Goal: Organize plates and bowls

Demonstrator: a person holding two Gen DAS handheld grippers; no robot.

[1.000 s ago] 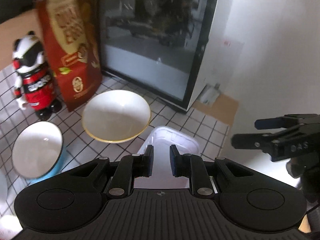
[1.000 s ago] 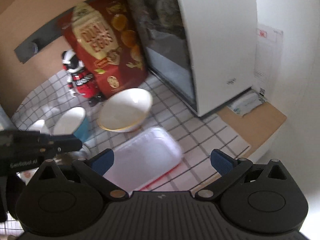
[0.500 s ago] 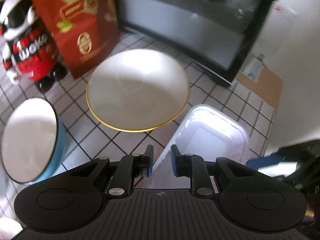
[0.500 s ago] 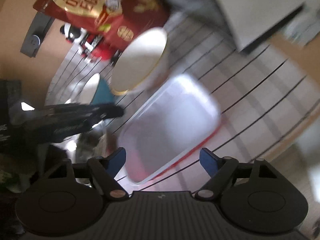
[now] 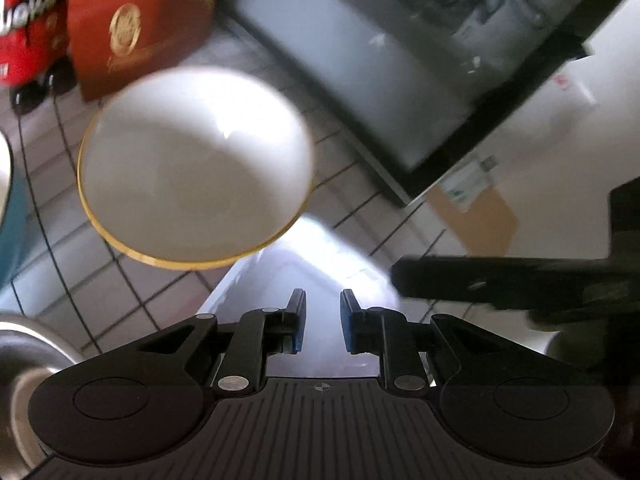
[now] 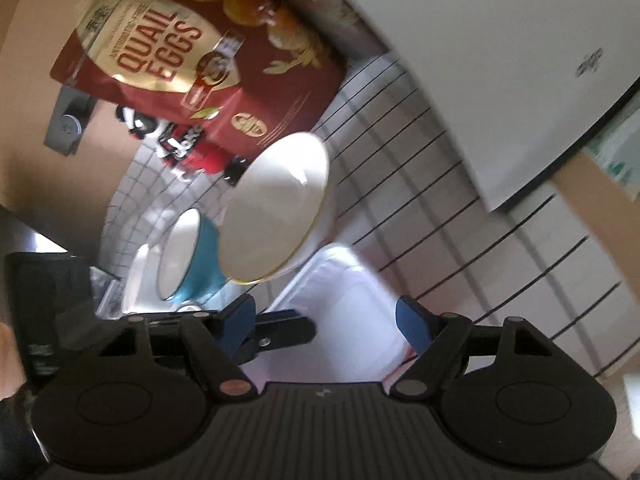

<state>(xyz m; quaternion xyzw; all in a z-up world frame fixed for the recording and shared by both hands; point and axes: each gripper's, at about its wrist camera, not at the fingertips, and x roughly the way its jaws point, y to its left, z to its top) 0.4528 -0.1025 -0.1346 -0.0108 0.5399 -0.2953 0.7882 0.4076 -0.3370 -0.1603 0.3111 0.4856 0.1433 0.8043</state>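
A white bowl with a gold rim (image 5: pixel 192 168) sits on the tiled counter; it also shows in the right wrist view (image 6: pixel 276 212). A blue bowl with a white inside (image 6: pixel 184 256) stands to its left, cut off at the left edge of the left wrist view (image 5: pixel 8 216). A white rectangular plastic tray (image 6: pixel 340 312) lies in front of the gold-rimmed bowl. My left gripper (image 5: pixel 322 320) hovers over the tray (image 5: pixel 320 264), its jaws a narrow gap apart and empty. My right gripper (image 6: pixel 324 320) is open and empty above the tray.
A red quail-eggs bag (image 6: pixel 200 56) and a red and black figurine (image 6: pixel 180 140) stand behind the bowls. A white appliance with a dark glass door (image 5: pixel 400 60) stands to the right. A steel vessel (image 5: pixel 24 356) is at lower left. The counter edge (image 6: pixel 600 360) runs at right.
Both grippers have moved forward and down toward the tray and the gold-rimmed bowl, which look larger. The right view has tilted. The left jaws have widened slightly.
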